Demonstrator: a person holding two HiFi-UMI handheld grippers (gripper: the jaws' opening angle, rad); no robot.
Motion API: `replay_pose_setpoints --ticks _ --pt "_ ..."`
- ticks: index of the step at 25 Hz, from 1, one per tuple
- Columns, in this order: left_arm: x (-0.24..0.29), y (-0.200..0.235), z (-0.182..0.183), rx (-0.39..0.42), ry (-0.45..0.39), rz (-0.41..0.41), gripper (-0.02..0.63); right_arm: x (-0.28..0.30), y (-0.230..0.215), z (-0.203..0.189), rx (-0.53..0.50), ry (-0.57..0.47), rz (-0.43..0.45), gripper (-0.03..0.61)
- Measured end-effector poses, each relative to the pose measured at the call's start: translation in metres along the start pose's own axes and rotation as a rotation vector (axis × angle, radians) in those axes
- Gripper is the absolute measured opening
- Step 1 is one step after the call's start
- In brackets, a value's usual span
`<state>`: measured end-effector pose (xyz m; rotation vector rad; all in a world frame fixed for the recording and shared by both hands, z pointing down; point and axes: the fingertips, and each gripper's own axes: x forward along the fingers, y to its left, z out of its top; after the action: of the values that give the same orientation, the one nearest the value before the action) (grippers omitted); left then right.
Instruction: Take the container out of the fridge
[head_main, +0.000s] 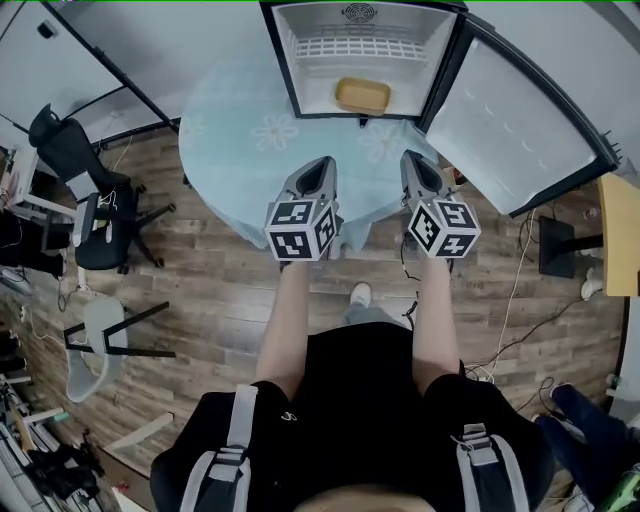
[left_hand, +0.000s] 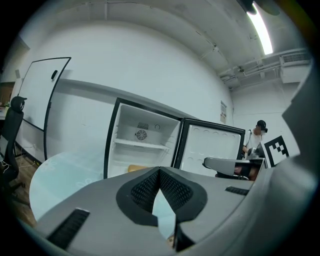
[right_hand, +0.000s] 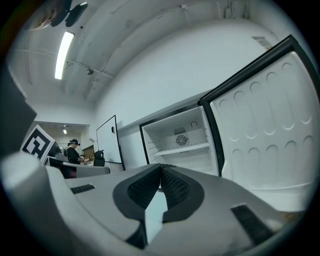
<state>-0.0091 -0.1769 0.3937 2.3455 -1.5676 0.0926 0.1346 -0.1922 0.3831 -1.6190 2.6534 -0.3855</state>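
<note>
the left forearm (head_main: 290, 320) and right forearm (head_main: 432, 320) run bare and side by side up the middle of the frame. the left gripper (head_main: 320, 163) and right gripper (head_main: 413, 158) sit level, just above centre, tips toward the top edge. both have their jaws closed tip to tip.

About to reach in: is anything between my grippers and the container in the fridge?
Nothing visible. The door stands wide open at the right, the container lies alone on the fridge floor, and only bare table separates it from the left gripper and right gripper.
</note>
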Motion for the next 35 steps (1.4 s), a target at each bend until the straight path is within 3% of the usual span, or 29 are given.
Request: replay_pose_setpoints --ticks 9,21,35 --pt "0.059 0.007 0.006 0.008 0.045 0.046 0.014 0.028 -0.046 0.012 -0.008 0.024 -0.032 0.008" --pt "0.104 0.054 -0.038 -0.058 0.169 0.069 0.014 0.077 -0.052 -0.043 0.02 0.181 -0.041 0.008" --pt "0.166 0.083 -0.045 -0.025 0.185 0.054 0.015 0.127 -0.086 -0.051 0.036 0.173 -0.104 0.008"
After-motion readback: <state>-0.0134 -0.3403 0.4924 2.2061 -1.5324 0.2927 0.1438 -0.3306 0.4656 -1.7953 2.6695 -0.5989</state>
